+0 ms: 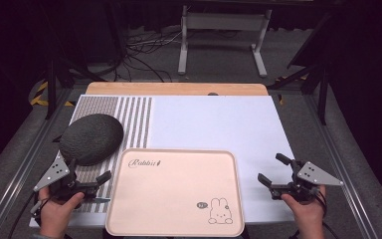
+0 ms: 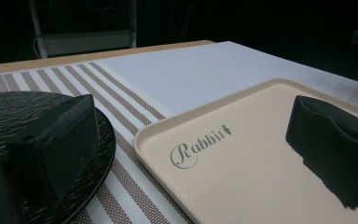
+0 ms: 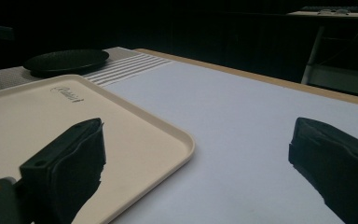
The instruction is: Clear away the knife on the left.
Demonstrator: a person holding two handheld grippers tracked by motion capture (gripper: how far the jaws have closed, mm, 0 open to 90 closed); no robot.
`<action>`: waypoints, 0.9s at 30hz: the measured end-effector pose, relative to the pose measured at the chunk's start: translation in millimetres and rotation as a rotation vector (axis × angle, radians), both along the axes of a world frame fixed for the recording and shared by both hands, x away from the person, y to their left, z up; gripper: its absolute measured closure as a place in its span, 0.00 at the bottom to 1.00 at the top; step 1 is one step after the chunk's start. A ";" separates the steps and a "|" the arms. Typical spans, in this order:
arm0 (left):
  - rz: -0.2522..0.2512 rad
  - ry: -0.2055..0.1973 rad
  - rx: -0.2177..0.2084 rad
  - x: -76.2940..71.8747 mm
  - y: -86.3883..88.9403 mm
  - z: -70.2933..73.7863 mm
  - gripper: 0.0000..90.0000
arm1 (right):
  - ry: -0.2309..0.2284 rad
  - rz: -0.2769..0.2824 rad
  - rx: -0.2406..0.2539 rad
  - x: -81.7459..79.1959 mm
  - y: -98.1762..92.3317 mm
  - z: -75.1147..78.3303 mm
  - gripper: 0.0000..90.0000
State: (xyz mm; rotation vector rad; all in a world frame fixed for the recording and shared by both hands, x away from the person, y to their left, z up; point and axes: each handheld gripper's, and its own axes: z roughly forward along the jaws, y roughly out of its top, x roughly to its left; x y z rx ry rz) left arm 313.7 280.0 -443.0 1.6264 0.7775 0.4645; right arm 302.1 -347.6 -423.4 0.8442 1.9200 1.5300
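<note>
While the cream tray [image 1: 174, 199] lies at the table's [image 1: 229, 119] near edge, the left gripper [image 1: 92, 181] hovers beside its left rim, jaws wide apart and empty, a black plate [image 1: 90, 138] just behind; right gripper [image 1: 273, 174] likewise gapes empty, off the tray's right side.

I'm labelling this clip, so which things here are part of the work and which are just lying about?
In the work:
- left gripper, open
- right gripper, open
- cream tray
- dark plate

Lying about:
- striped mat
- white table frame
- floor cables
</note>
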 end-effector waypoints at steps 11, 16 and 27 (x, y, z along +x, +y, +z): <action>-0.016 0.015 0.027 0.0 2.2 1.4 0.04 | -0.008 -0.001 -0.006 -1.5 1.3 0.7 0.05; -0.028 0.018 0.023 0.6 1.9 3.2 0.02 | -0.007 0.001 -0.007 -0.4 1.5 -0.2 0.05; -0.097 0.046 0.105 4.8 2.5 25.8 0.03 | 0.011 -0.001 0.003 3.7 2.9 -3.9 0.05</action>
